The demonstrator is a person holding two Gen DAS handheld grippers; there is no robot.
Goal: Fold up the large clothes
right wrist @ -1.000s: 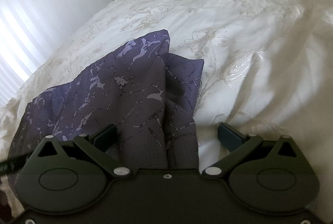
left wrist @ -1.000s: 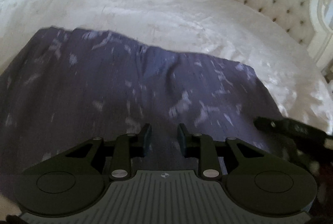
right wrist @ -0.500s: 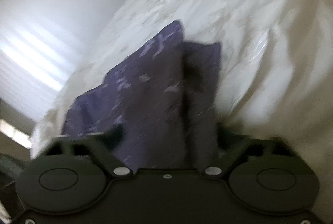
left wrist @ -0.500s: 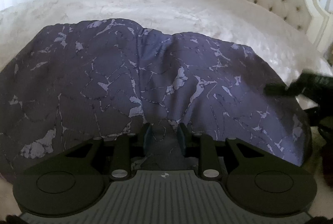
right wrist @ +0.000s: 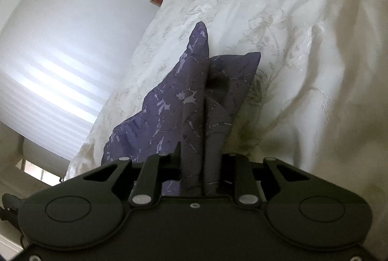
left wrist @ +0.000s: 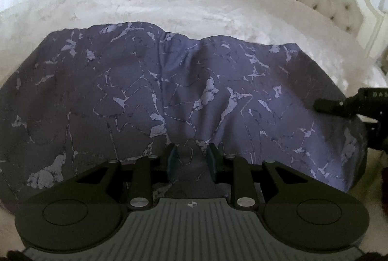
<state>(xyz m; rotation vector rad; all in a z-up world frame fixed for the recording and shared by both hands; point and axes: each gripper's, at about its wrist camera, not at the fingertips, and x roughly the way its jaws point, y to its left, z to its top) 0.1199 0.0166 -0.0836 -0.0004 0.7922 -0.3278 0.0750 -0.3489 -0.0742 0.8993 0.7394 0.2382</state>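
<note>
L gripper (left wrist: 190,159) clamped on purple garment (left wrist: 169,91) edge | R gripper (right wrist: 201,159) jaws just closing, pinching folded corner (bunched) | on bed (left wrist: 194,1)

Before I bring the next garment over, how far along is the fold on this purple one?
Early. Done: the purple marbled garment is spread flat on the white bedspread. In hand: the left gripper pinches its near edge, and the right gripper, jaws just closing, has clamped a bunched corner. Left: no finished fold shows; the edge must be carried over.
</note>
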